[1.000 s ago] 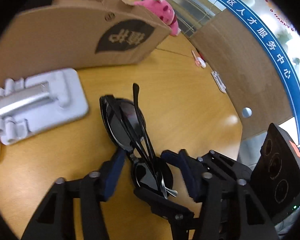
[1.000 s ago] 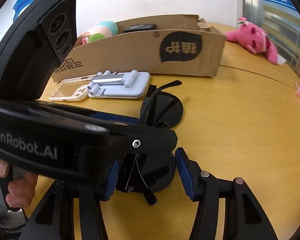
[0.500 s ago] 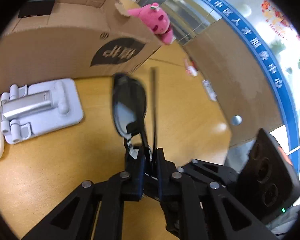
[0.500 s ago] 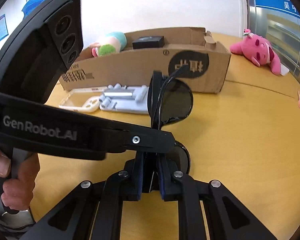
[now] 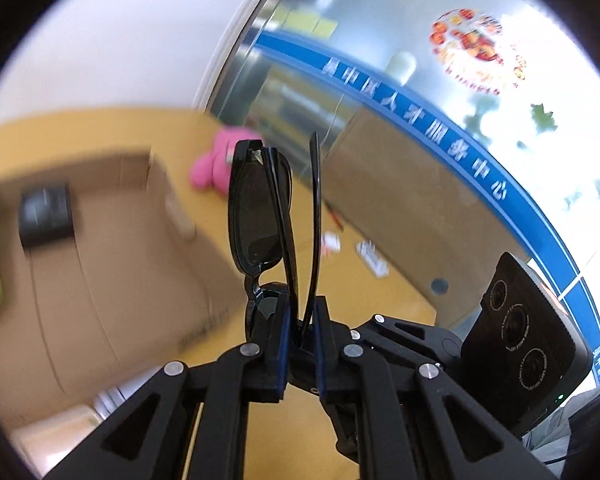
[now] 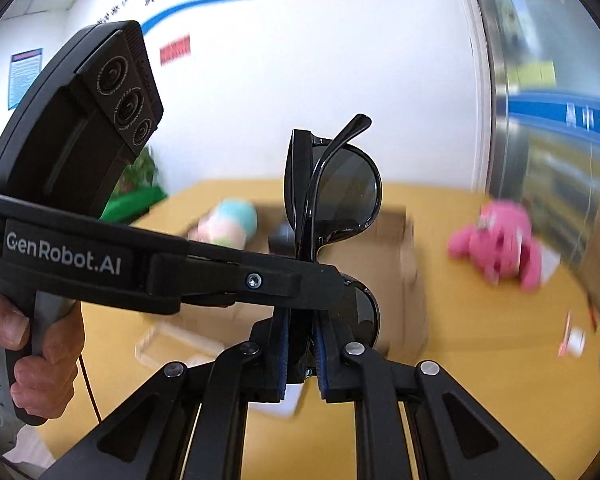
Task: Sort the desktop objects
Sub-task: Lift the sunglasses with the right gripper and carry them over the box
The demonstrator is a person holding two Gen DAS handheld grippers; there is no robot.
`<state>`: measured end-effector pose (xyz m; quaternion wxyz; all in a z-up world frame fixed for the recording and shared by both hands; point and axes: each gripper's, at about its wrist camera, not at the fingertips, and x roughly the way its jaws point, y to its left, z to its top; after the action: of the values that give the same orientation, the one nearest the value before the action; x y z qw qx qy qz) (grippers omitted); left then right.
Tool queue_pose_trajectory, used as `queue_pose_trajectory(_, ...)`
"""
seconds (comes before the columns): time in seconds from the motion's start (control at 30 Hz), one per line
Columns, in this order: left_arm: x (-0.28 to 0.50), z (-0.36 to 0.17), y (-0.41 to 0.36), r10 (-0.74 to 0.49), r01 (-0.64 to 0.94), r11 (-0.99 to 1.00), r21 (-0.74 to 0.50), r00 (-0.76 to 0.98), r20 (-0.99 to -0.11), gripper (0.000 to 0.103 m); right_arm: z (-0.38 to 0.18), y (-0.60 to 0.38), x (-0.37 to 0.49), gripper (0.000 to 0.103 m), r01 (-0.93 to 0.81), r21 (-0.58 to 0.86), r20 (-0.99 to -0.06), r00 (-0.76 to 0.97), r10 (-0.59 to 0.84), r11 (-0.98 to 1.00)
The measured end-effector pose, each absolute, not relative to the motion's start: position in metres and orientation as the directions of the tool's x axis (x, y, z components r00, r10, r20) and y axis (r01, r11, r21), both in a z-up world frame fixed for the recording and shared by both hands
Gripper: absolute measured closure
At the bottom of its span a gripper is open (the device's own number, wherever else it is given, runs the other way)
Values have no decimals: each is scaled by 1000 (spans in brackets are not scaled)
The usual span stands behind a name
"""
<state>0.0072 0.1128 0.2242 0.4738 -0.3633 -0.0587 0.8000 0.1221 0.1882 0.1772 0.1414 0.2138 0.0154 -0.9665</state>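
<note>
Both hand-held grippers, left [image 5: 300, 316] and right [image 6: 300, 344], clench the black plastic folded sunglasses [image 5: 260, 216] mid-frame above the open brown cardboard box [image 5: 100, 240]; uneven pulling could twist the frame or drop it.

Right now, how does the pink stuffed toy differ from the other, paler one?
Colour: the pink plush toy is pink all over, while the pastel plush toy mixes teal and pale pink. Place: the pink plush toy lies on the table outside the cardboard box; the pastel plush toy lies inside it, near a small black case. Both are soft toys and blurred here.
</note>
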Motion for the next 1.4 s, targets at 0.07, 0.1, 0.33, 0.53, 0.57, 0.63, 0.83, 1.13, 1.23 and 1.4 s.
queue_pose_trajectory(0.07,1,257,113,797,-744,-549,-380,-330,-505,94,205,184,110,92,285,0,-367,-892,-265,-959)
queue_pose_trajectory(0.1,-2,273,112,798,-758,-549,-352,-350,-491,94,222,182,104,92,289,-20,-333,-905,-266,-957)
queue_pose_trajectory(0.33,-47,352,110,800,-789,-555,-263,-420,-428,94,297,177,55,92,310,-38,-219,-930,-295,-950)
queue_pose_trajectory(0.53,-124,357,105,794,-751,-579,-317,-429,-431,94,315,176,-24,92,343,-19,-259,-909,-327,-939)
queue_pose_trajectory(0.57,-142,350,105,789,-737,-586,-336,-425,-443,94,311,180,-41,92,350,-3,-278,-900,-335,-937)
queue_pose_trajectory(0.63,-177,332,110,778,-699,-604,-384,-412,-473,94,296,185,-79,92,353,44,-337,-876,-346,-935)
queue_pose_trajectory(0.83,-271,241,127,753,-581,-633,-511,-310,-580,94,215,208,-168,92,318,203,-510,-773,-378,-926)
queue_pose_trajectory(1.13,-343,82,146,740,-351,-649,-675,-82,-668,94,78,226,-252,92,180,344,-765,-516,-386,-922)
queue_pose_trajectory(1.23,-350,47,150,744,-289,-643,-709,-16,-668,94,51,229,-259,92,129,356,-818,-436,-375,-926)
queue_pose_trajectory(1.4,-356,13,164,744,-239,-644,-726,23,-668,94,30,228,-262,92,66,300,-880,-366,-303,-952)
